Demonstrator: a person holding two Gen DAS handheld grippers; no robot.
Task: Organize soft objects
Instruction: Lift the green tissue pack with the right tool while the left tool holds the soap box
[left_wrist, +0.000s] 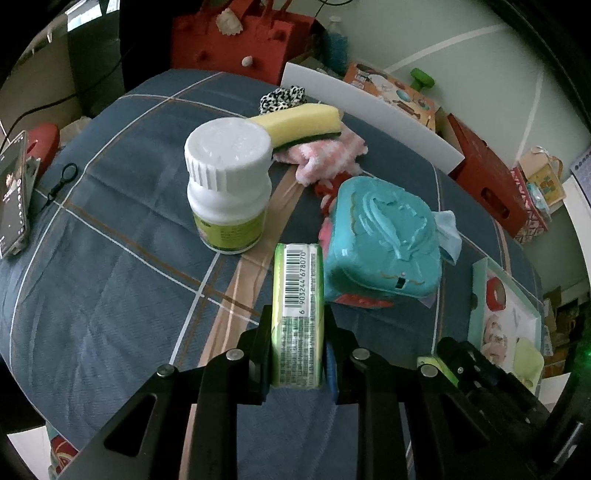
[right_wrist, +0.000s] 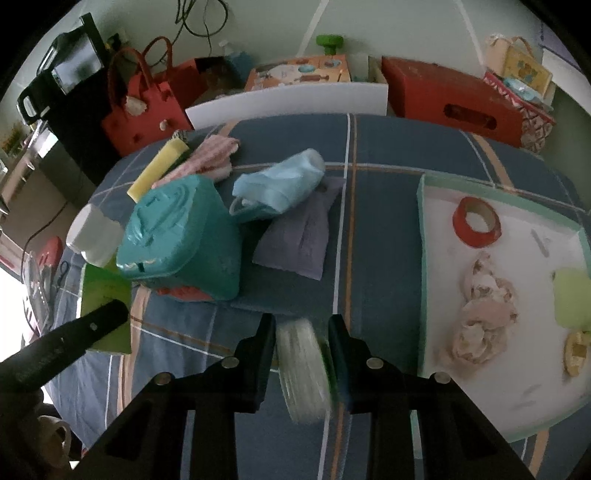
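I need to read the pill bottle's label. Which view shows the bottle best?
The left wrist view: the bottle stands upright and unobstructed, cap and label visible. The right wrist view shows mostly its white cap, behind the teal box.

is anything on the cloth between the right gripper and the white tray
Nothing visible. The right gripper has a pale roll between its jaws, and only bare plaid cloth lies between it and the tray.

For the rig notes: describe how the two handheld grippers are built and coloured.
Both the left gripper and the right gripper are matte black, angular linkage frames with slotted cut-outs and round silver pivot pins. Each ends in two flat black fingers, with a blue pad showing inside one finger. No cables, sleeves or markings show.
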